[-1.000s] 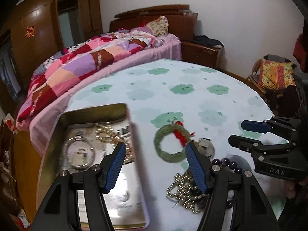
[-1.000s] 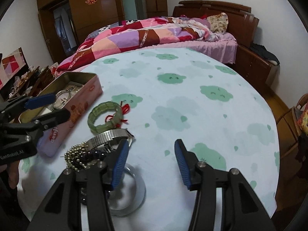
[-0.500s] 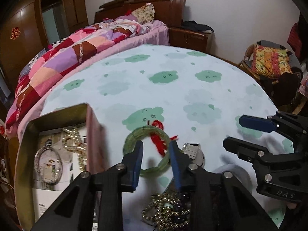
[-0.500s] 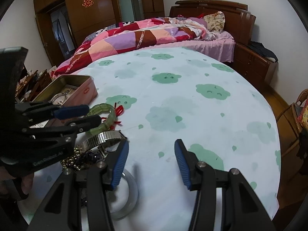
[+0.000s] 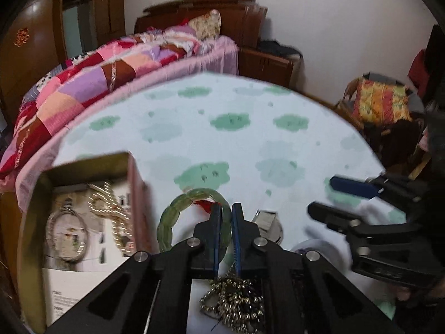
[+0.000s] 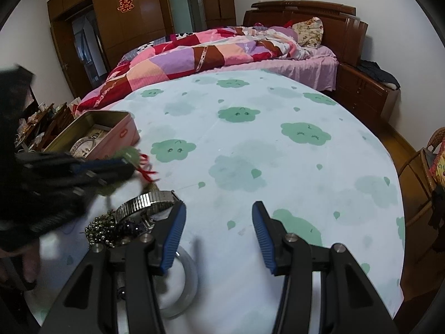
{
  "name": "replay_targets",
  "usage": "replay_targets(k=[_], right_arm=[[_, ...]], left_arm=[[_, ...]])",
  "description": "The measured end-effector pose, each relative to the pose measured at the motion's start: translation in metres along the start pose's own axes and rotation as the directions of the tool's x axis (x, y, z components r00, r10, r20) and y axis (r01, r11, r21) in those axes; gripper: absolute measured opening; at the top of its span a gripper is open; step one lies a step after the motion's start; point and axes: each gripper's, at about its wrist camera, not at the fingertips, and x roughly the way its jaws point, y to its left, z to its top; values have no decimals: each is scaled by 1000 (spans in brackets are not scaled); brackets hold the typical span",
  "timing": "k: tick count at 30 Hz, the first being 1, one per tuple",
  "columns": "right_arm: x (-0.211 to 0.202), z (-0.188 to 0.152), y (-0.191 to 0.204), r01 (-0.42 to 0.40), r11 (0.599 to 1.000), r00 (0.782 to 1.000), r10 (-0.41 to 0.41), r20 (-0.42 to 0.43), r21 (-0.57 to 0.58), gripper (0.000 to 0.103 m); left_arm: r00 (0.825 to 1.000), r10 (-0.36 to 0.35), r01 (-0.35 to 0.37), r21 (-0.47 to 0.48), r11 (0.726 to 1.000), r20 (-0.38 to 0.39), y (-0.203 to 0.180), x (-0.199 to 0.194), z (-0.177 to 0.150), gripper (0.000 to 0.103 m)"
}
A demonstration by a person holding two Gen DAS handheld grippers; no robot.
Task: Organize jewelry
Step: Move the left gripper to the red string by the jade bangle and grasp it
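My left gripper is shut on the right side of a green jade bracelet with a red tassel; it also shows in the right wrist view, blurred. An open tin box to the left holds a watch and a gold bead necklace. A heap of gold beads and a metal watch band lie just below the bracelet. My right gripper is open and empty over the tablecloth, right of the heap.
The round table has a pale cloth with green cloud prints. A clear tape roll lies under my right gripper. A bed stands behind the table, a chair with a cushion at the right.
My left gripper moved right from the tin box, came over the green bracelet and closed its jaws on it. The right gripper stayed open and almost still.
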Motion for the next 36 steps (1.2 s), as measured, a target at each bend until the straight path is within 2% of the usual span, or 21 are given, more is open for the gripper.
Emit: replay_targets(k=[5,13,19,25,28,30,36], right_arm=[[0,1,5,-9,1000,1000,9,-2,-15,52],[1,4,15,-20,999,1000,20,-2,-30,52],[1,3,19,-26,999,1000,26,3,-43,52],[0,4,16,-27,999,1000,27,8,-30,52],[-1,4,15,-24,999,1000,25,10,-24,52],[-1,4,14,-23,1000,1000,23,11,-21,52],[-1,4,15,-24,999,1000,24,9,-27,52]], left_arm=[[997,-22,24,-34,999,72,8,-30,4,7],[991,-77,84,-62,995,107,18,-41,13,7],[993,-89,94,-70,993,77,18,-26,12,7],[995,-87,85,-51,995,-46,8,13,-6,8],[995,-74,72,-32,997,-68,4,18,-13,5],[995,-77,75,-27,997,-67,4,15,-13,0],[998,-66,66,-8,998,1,6,-9,-5,0]])
